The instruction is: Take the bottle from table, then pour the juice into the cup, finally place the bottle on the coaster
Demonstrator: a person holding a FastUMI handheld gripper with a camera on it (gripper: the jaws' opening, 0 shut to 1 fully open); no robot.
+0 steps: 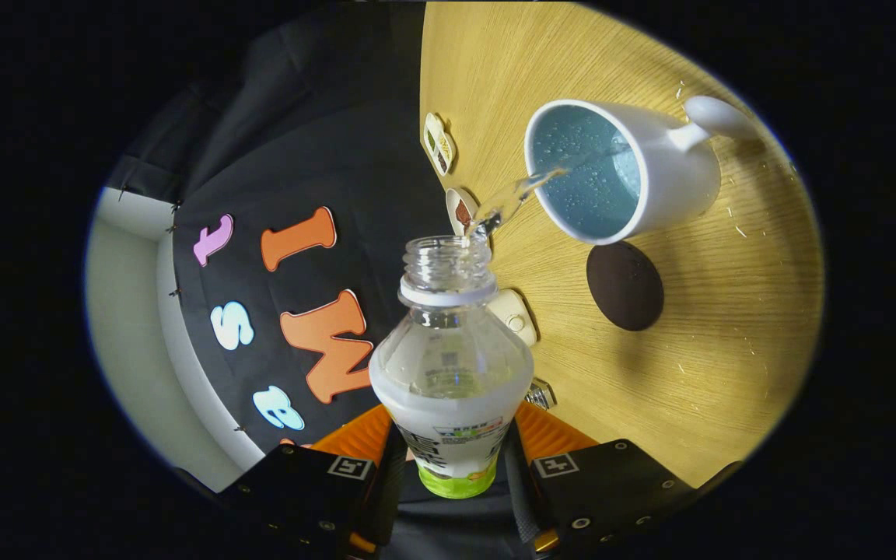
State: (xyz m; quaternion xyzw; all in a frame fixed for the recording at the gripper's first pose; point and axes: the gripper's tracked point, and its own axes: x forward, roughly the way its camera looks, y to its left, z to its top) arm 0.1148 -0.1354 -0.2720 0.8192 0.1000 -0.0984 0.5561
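My gripper (452, 459) is shut on a clear plastic bottle (452, 365) with a white label, held between the two fingers and tipped over sideways. Its cap is off. A thin clear stream (510, 201) runs from the bottle's open mouth (448, 257) into a white mug (623, 167) with a blue inside, which stands on the wooden table (728, 311) beyond the fingers. Liquid and bubbles show inside the mug. A dark round coaster (624, 285) lies on the table right beside the mug, nearer to the fingers.
Small flat stickers (439, 142) lie along the table's edge near the bottle's mouth, and a pale small object (516, 315) sits just behind the bottle's neck. Small white specks are scattered on the wood around the mug. The booth's black cloth wall hangs past the table edge.
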